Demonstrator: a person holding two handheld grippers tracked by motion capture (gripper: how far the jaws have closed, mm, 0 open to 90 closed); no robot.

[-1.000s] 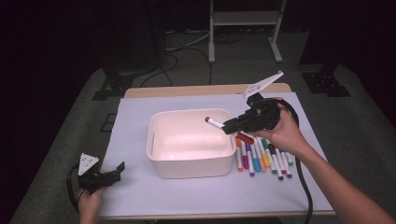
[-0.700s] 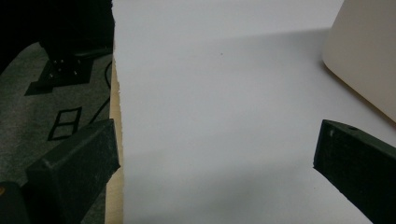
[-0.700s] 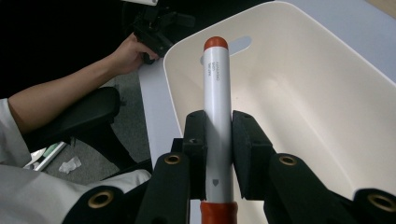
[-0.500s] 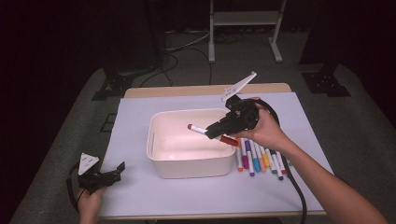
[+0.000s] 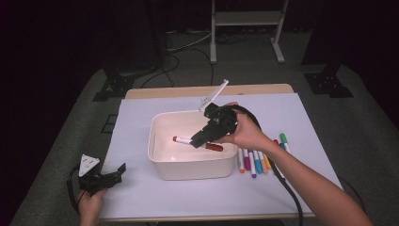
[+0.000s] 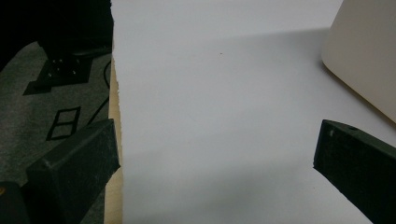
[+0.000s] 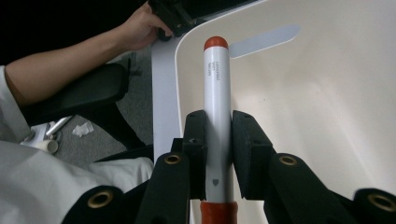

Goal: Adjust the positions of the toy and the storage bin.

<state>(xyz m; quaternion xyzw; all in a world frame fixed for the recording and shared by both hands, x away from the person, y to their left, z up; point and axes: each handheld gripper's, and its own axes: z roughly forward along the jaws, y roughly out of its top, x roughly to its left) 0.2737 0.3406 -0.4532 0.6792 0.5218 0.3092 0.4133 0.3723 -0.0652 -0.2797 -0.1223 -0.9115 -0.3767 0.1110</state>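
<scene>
High view
Right gripper: held over the cream tub, its fingers pinched on a red-capped white marker.
Marker: seen lying nearly level above the inside of the tub, one red end pointed toward the tub's left wall, the other red end at the right of the fingers.
Tub: set on the white sheet that covers the surface, roughly at its middle.
Loose markers: laid in a row on the sheet just right of the tub, partly hidden by the right hand.
Left gripper: rested on the sheet near its lower left corner, well apart from the tub, fingers spread with nothing between them.

Left gripper view
Fingers: seen spread wide at both lower corners, with bare sheet between them.
Tub wall: seen at the upper right, apart from the fingers.
Sheet edge: seen at the left, with grey floor beyond it.

Right gripper view
Fingers: pressed against both sides of the marker's white barrel.
Marker: pointed away from the camera, its red end cap over the tub's interior near the rounded rim.
Far hand: seen beyond the rim, closed on the other gripper.
</scene>
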